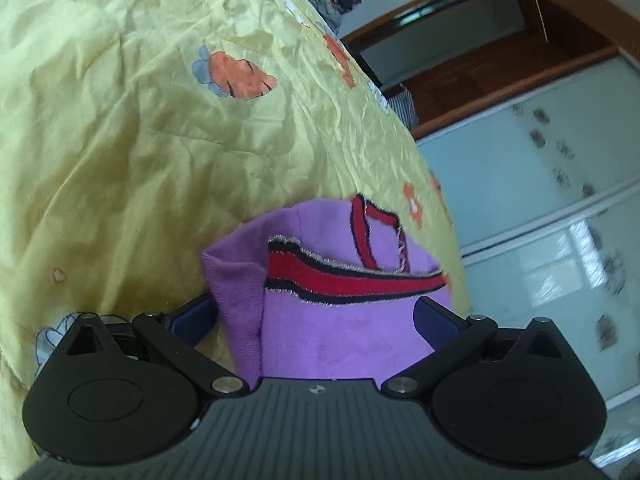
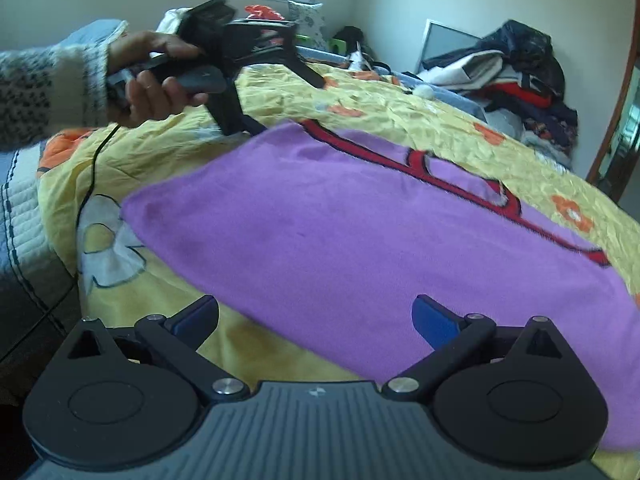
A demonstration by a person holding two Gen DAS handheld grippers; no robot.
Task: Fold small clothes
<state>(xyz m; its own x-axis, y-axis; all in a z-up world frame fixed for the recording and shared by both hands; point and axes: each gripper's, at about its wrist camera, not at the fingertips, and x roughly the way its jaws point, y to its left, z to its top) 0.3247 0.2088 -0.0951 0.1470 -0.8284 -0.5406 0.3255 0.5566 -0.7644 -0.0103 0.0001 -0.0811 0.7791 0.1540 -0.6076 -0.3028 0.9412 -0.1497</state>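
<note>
A purple knitted garment (image 2: 352, 232) with red and black striped trim lies spread on the yellow flowered bedsheet (image 2: 440, 128). My right gripper (image 2: 316, 316) is open at its near edge, the right finger (image 2: 434, 320) over the cloth and the left finger over the sheet. At the far corner a hand (image 2: 152, 80) holds my left gripper (image 2: 280, 100) with its fingers spread wide. In the left wrist view the garment (image 1: 340, 320) has a folded-over edge and sits between the open fingers of the left gripper (image 1: 314, 316), which do not pinch it.
A pile of dark and red clothes (image 2: 516, 76) is heaped at the bed's far right. A black cable (image 2: 92, 168) trails down over the sheet, beside a quilted blanket (image 2: 24, 208) at the left. Frosted wardrobe doors (image 1: 540, 220) stand beyond the bed edge.
</note>
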